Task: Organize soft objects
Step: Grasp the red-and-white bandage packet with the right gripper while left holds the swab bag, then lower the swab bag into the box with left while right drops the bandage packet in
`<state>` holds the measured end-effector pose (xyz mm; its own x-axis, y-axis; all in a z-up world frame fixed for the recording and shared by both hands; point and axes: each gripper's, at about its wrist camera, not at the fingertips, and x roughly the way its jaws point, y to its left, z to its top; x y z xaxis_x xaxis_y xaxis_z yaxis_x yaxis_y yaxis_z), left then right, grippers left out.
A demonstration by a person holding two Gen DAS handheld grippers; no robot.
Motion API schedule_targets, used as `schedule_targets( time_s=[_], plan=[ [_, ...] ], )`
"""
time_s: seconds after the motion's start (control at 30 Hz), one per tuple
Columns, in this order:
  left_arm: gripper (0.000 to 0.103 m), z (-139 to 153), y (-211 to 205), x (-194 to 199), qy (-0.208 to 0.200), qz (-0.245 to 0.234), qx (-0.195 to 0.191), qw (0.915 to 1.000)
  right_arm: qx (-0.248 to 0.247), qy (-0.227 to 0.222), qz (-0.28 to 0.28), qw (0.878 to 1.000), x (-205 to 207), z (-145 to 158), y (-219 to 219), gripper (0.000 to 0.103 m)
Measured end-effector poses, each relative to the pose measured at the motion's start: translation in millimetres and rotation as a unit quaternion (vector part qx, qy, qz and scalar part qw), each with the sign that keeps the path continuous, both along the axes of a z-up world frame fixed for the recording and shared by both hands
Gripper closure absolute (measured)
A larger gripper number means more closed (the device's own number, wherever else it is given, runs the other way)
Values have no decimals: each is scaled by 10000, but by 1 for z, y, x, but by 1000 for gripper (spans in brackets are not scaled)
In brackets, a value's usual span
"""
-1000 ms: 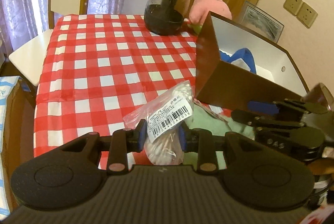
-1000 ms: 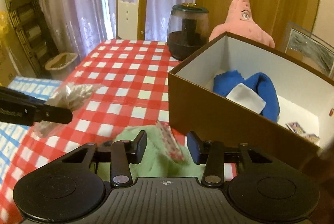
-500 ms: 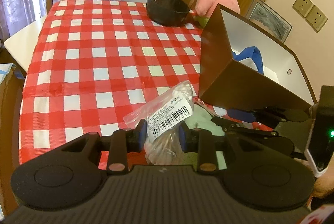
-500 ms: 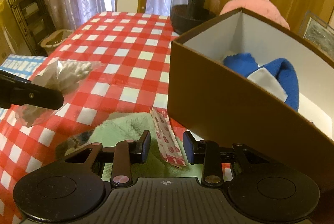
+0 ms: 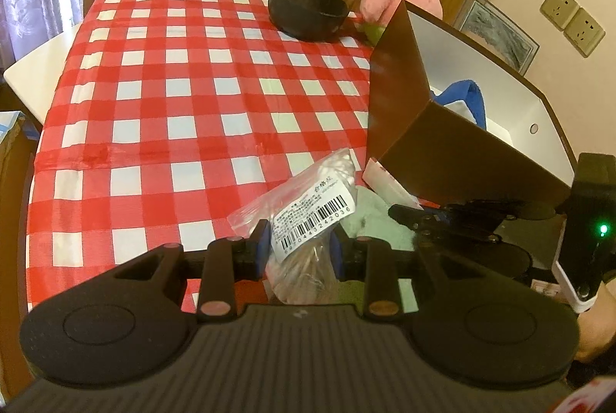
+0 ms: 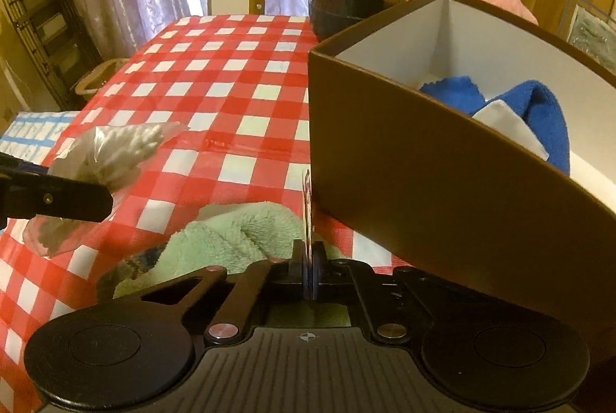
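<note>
The left gripper [image 5: 298, 245] pinches a clear bag of cotton swabs [image 5: 312, 216] between its jaws; the right gripper [image 6: 309, 264] is squeezed tight on a thin red-and-white packet [image 6: 307, 216], just above a green towel [image 6: 227, 235]; the brown box [image 6: 404, 178] sits just beside, on the red checked tablecloth [image 5: 173, 97].

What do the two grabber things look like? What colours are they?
Both are mostly black. The left gripper has blue pads on its fingertips, round coppery rivets on its linkage bars, and a ribbed body with two round discs. The right gripper looks the same in shape, with a small crosshair mark on its body. Seen from the left wrist camera, it carries a black box with a green light.
</note>
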<state>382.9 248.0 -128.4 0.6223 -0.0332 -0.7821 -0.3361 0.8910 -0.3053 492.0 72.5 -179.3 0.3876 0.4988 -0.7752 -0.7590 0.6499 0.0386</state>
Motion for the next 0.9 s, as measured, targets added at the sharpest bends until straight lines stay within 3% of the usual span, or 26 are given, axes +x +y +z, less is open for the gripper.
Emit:
schedule_targets(
  time_s=[0.27, 0.53, 0.7, 0.9],
  plan=[
    [75, 10, -1, -8, -110, 50, 21, 9999, 479, 7, -13, 9989, -16, 29, -14, 101],
    [75, 42, -10, -7, -536, -88, 41, 9985, 985, -116, -258, 9947, -33, 76, -33, 101],
    [75, 66, -21, 13, -868, -336, 34, 9957, 1190, -347, -739, 9895, -33, 107, -44, 101],
    [75, 91, -38, 57, -1205, -685, 23, 9903, 1220, -504, -1760, 9755, -10, 132, -53, 101]
  ],
)
